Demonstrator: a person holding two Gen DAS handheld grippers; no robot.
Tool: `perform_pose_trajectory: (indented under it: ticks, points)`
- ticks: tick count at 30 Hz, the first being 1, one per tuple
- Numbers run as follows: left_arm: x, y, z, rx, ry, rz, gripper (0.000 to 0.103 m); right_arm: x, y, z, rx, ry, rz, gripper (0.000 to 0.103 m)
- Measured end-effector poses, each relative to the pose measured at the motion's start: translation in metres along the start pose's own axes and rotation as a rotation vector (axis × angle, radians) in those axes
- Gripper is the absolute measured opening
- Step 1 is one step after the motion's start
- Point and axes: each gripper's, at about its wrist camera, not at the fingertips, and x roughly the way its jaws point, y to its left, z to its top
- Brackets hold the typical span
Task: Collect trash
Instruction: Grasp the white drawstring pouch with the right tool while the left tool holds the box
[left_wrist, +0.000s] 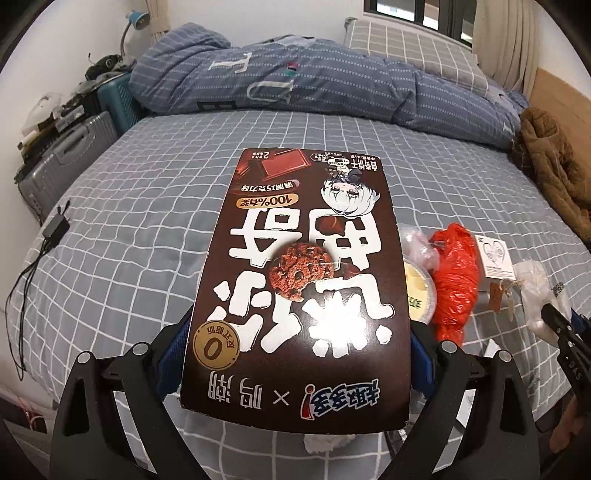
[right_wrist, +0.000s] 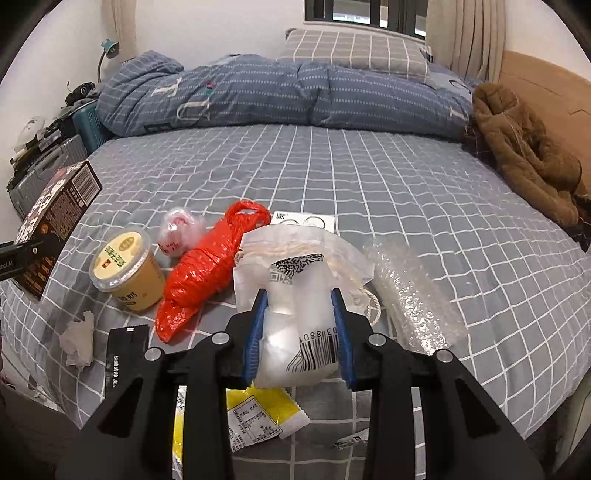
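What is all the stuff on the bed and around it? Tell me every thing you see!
cookie box: one, dark brown, held up in the left gripper
white plastic bag: one, clear-white with barcodes, in the right gripper
red bag: one, red, on the bed beside the cup
cup: one, yellow with a lid, on the bed, left of the red bag
bubble wrap: one, clear, on the bed, right side
tissue: one, white, crumpled near the bed's edge
yellow packet: one, yellow and white, under the right gripper
quilt: one, blue, bunched at the far side
brown coat: one, brown, far right
suitcase: one, grey, beside the bed
left gripper: one, black and blue, shut on the box
right gripper: one, black and blue, shut on the bag
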Motion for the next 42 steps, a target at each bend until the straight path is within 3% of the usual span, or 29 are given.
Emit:
perform_pose_trajectory:
  ticks: [22, 42]
  points:
    - [-0.069, -0.011, -0.040, -0.009, -0.055, -0.038, 0.091, -0.070, 0.005, -0.015, -0.016, -0.092, 0.038, 0.032]
    - [-0.097, -0.028, -0.123, 0.013, -0.015, -0.059, 0.091, -0.115, 0.013, -0.067, -0.014, -0.074, 0.072, 0.032]
